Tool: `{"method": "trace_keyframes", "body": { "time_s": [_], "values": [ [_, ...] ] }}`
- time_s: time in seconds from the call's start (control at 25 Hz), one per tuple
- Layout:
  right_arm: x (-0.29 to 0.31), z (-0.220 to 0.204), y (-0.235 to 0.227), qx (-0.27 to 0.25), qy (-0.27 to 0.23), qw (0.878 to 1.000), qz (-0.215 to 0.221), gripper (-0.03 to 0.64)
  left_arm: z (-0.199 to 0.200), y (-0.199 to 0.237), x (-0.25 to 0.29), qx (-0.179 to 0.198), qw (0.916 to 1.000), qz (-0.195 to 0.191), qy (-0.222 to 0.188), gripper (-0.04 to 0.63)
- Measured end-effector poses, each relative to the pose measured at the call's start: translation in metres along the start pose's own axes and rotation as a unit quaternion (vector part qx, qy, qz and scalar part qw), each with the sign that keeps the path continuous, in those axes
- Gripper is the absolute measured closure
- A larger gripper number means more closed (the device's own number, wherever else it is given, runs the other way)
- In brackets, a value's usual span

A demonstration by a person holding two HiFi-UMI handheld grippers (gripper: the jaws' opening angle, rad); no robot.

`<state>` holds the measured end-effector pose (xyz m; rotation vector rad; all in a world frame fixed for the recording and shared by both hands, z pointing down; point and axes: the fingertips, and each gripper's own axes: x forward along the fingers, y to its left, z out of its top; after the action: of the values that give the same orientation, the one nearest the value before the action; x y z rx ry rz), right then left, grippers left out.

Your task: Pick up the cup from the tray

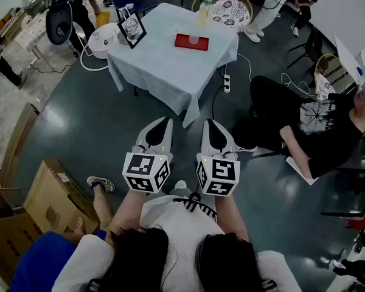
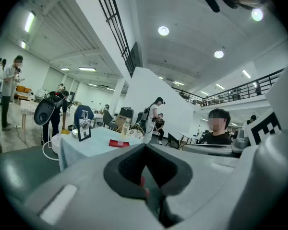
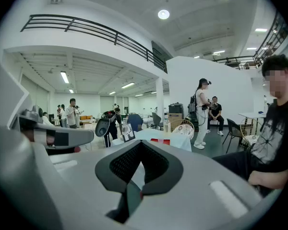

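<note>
The small clear cup (image 1: 194,39) is only a faint pale shape in the head view. It stands on the flat red tray (image 1: 182,41), towards the tray's right end, on the far bench (image 1: 164,66) draped in pale blue cloth. What it holds cannot be made out. In both gripper views the tray shows as a thin red strip (image 2: 119,143) (image 3: 160,141), and the cup on it is too small to tell.

The left hand-held gripper (image 1: 164,121) and the right hand-held gripper (image 1: 210,123) are side by side near the person's body, well apart from the bench, pointing towards it. Each has its jaws together with nothing between them. The person's forearms are partly hidden behind the marker cubes.

On the bench's far left corner a black-framed picture (image 1: 132,29) leans upright. A pale bottle (image 1: 203,14) stands at the far edge, just beyond the tray. At the near left, a brown cardboard box (image 1: 48,205) is cut off by the picture's edge. A seated person in black (image 1: 310,132) is on the right.
</note>
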<state>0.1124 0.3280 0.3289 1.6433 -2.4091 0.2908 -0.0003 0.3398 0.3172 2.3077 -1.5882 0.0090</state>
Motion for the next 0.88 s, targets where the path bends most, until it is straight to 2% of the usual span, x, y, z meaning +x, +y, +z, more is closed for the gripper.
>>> {"method": "trace_keyframes", "body": {
  "time_s": [0.56, 0.76, 0.88],
  "values": [
    [0.021, 0.000, -0.016, -0.007, 0.008, 1.000, 0.001, 0.594, -0.003, 0.000, 0.028, 0.000, 0.9999, 0.000, 0.012, 0.595],
    [0.022, -0.003, -0.013, 0.001, 0.016, 1.000, 0.014, 0.591, -0.004, -0.002, 0.027, -0.001, 0.9999, 0.001, 0.015, 0.595],
    [0.021, -0.007, -0.009, 0.005, 0.020, 0.999, 0.041, 0.523, -0.006, -0.004, 0.026, -0.002, 0.9999, 0.007, 0.015, 0.595]
  ]
}}
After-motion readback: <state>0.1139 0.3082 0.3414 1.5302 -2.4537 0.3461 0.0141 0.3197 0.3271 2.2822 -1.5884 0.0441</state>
